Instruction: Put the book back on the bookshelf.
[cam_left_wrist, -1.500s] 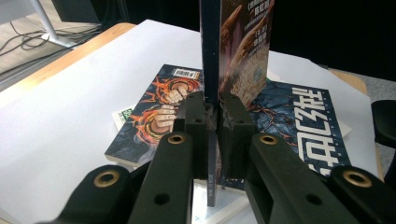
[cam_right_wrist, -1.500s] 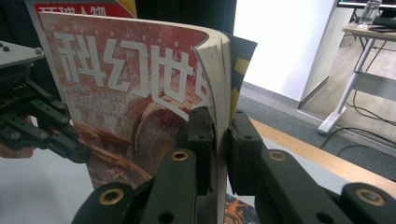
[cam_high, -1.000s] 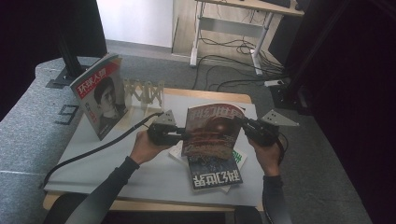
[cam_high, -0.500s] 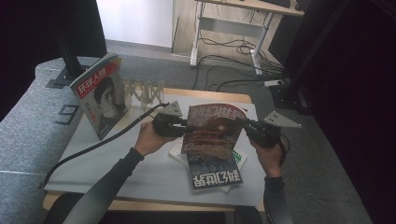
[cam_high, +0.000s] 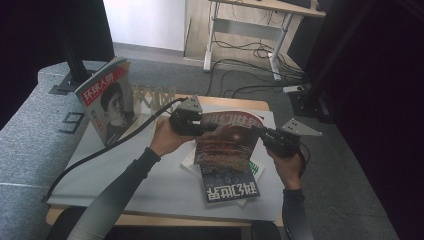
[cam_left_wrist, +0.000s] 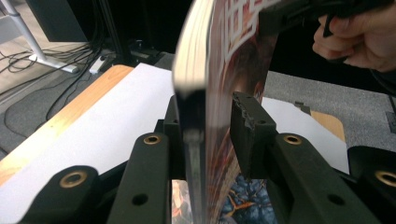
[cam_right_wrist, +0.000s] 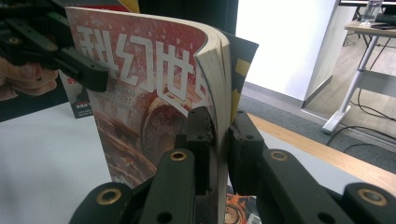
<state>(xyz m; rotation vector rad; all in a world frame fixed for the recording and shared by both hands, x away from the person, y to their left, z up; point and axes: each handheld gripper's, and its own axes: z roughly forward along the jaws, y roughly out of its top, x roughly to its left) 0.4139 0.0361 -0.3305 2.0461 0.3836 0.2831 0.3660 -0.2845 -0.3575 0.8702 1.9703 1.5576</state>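
we see a red magazine (cam_high: 227, 140) held upright above the middle of the bench (cam_high: 100, 175), gripped from both sides. the left tongs (cam_high: 202, 127) pinch its left edge: in the left gripper view the magazine's (cam_left_wrist: 219, 93) thick page block runs between the two black jaws, one jaw lying against the plain back of the block; a narrow gap shows between the cover and the other jaw's pad, so we cannot tell how firmly that side presses. the right tongs (cam_high: 262, 134) pinch its right edge; in the right gripper view the jaws stand close together with the pages and the red cover (cam_right_wrist: 149, 93) squeezed between them, and the cover bows a little above the grip.

the magazine hangs clear of the white sheet that covers the bench. directly below it, a little nearer to us, a second magazine (cam_high: 227, 182) lies flat with its big white title characters at the near end. it rests on a light booklet (cam_high: 192, 162) whose corners stick out at left and right.

far left on the bench, a third magazine (cam_high: 107, 105) with a portrait on its cover stands upright and leaning. just right of it stands a pale zigzag rack (cam_high: 155, 98). a black cable (cam_high: 100, 152) trails from the left tongs across the sheet toward the near left.
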